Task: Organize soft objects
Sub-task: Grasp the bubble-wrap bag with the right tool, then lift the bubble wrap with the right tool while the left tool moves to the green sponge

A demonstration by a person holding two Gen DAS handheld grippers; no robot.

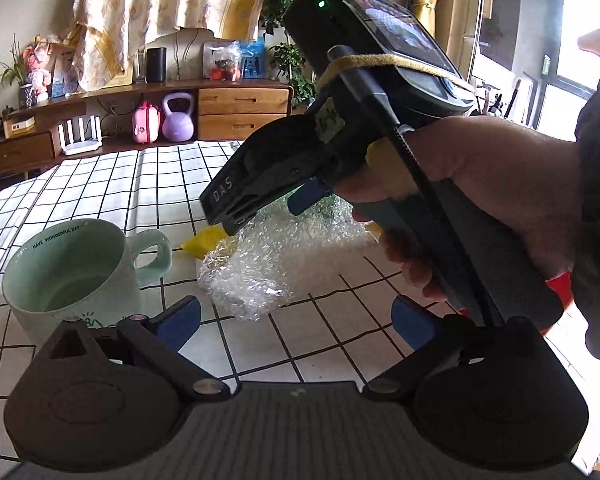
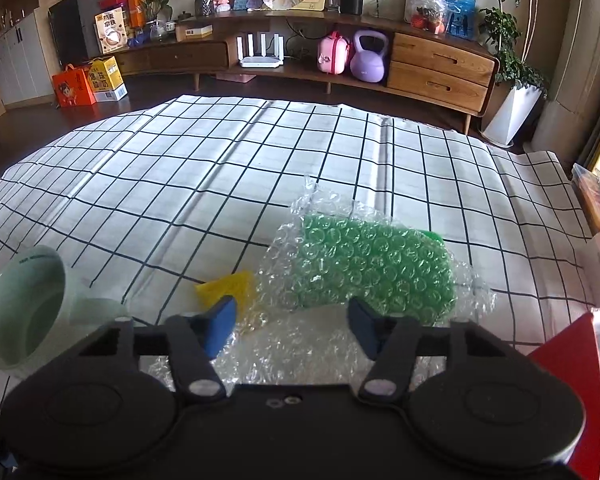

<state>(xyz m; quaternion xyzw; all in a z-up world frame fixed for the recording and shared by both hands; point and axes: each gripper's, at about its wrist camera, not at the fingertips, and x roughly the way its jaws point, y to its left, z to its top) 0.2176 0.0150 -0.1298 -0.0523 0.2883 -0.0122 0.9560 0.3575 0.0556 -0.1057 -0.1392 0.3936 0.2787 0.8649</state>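
Note:
A crumpled sheet of clear bubble wrap (image 2: 296, 348) lies on the checked cloth, and its far part covers a green object (image 2: 372, 264). A yellow soft piece (image 2: 228, 286) pokes out at its left edge. My right gripper (image 2: 292, 326) is low over the wrap. Its blue pads stand apart on either side of the wrap, and I see no squeeze on it. In the left wrist view a hand holds the right gripper (image 1: 302, 199) tilted down onto the bubble wrap (image 1: 260, 264). My left gripper (image 1: 296, 322) hovers wide open just short of the wrap, holding nothing.
A pale green mug (image 1: 68, 272) stands left of the wrap on the checked cloth (image 2: 220, 168). A red item (image 2: 572, 344) sits at the right edge. Beyond the table are a wooden sideboard (image 2: 440, 64), a purple kettlebell (image 2: 368, 60) and boxes on the floor.

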